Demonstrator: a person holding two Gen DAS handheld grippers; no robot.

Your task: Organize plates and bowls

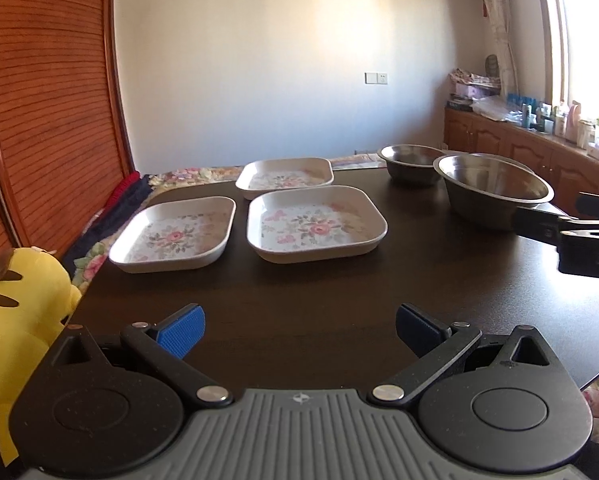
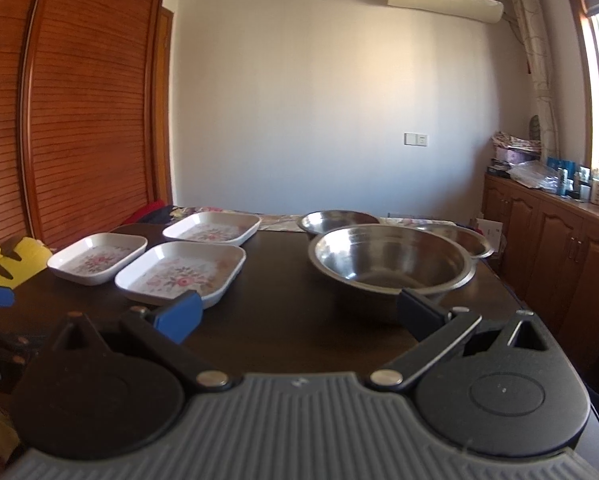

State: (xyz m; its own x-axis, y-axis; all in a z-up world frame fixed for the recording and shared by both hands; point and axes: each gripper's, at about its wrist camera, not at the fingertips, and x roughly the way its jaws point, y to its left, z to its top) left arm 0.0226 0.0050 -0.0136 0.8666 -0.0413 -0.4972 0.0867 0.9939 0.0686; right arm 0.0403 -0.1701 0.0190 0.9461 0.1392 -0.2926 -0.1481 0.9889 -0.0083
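Left wrist view: left gripper (image 1: pixel 299 330) jaws apart, empty | three floral plates (image 1: pixel 317 222) left of steel bowls (image 1: pixel 495 192) on table (image 1: pixel 299 288); likely light, stiff, grip by rim | bowls slippery, possibly three | right gripper (image 2: pixel 297 316) spread, empty, facing nearest bowl.

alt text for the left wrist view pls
Three square floral plates and steel bowls sit on a dark table, seen past the open left gripper. A yellow plush toy lies at the left edge.
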